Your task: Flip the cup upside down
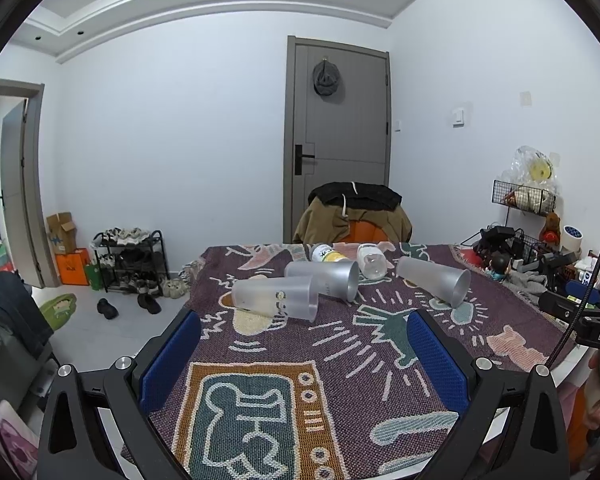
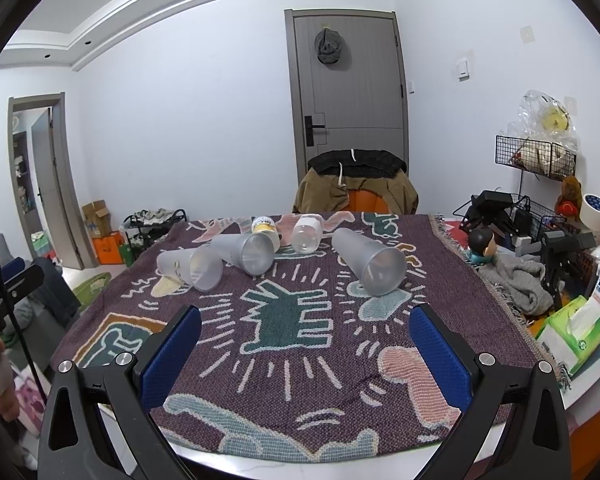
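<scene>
3 frosted cups [image 1: 275,298] [image 1: 323,279] [image 1: 434,279], sideways

Three frosted translucent plastic cups lie on their sides on the purple patterned woven blanket [image 2: 300,360], across mid-frame: the left cup [image 2: 190,270], the middle cup [image 2: 246,254] touching it just behind and to the right, and the right cup [image 2: 370,266] well apart. Two small clear plastic bottles [image 2: 307,233] lie behind them.
</scene>
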### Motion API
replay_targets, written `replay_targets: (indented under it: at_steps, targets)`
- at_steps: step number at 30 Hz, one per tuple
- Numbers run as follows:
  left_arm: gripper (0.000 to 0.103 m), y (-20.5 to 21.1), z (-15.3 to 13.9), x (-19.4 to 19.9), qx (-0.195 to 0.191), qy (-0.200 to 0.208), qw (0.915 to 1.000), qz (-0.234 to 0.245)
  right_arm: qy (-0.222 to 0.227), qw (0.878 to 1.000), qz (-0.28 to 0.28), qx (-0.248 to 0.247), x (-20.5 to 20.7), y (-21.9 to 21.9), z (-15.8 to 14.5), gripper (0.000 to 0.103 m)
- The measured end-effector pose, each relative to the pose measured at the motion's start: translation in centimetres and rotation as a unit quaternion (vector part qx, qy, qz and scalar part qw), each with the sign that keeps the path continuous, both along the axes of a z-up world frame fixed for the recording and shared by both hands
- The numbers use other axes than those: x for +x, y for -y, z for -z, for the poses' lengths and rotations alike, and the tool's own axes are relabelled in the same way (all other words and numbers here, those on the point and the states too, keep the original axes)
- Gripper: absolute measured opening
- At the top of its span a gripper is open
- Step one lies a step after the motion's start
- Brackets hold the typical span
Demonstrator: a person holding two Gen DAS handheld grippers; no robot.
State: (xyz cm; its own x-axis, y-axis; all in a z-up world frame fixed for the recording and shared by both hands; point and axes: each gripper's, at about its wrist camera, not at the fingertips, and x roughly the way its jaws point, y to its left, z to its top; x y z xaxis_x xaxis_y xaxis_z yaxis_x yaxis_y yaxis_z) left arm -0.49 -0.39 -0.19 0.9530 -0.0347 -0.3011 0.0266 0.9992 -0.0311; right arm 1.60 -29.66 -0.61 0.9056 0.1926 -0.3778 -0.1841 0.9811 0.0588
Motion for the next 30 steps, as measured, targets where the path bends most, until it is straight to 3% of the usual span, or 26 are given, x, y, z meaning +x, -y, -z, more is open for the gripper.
replay_targets:
  at_steps: [14,30]
  targets:
    - [0.103,0.0,0.2,0.0,0.002,-0.002,1.0,-0.002,-0.003,1.0,-0.001,-0.002,0.0,-0.1,0.2,0.103]
    - [0.103,-0.9,0.6,1.9,-0.004,-0.023,0.9997,-0.004,-0.035,0.999,-0.023,-0.003,2.4,-0.2,-0.3,0.103]
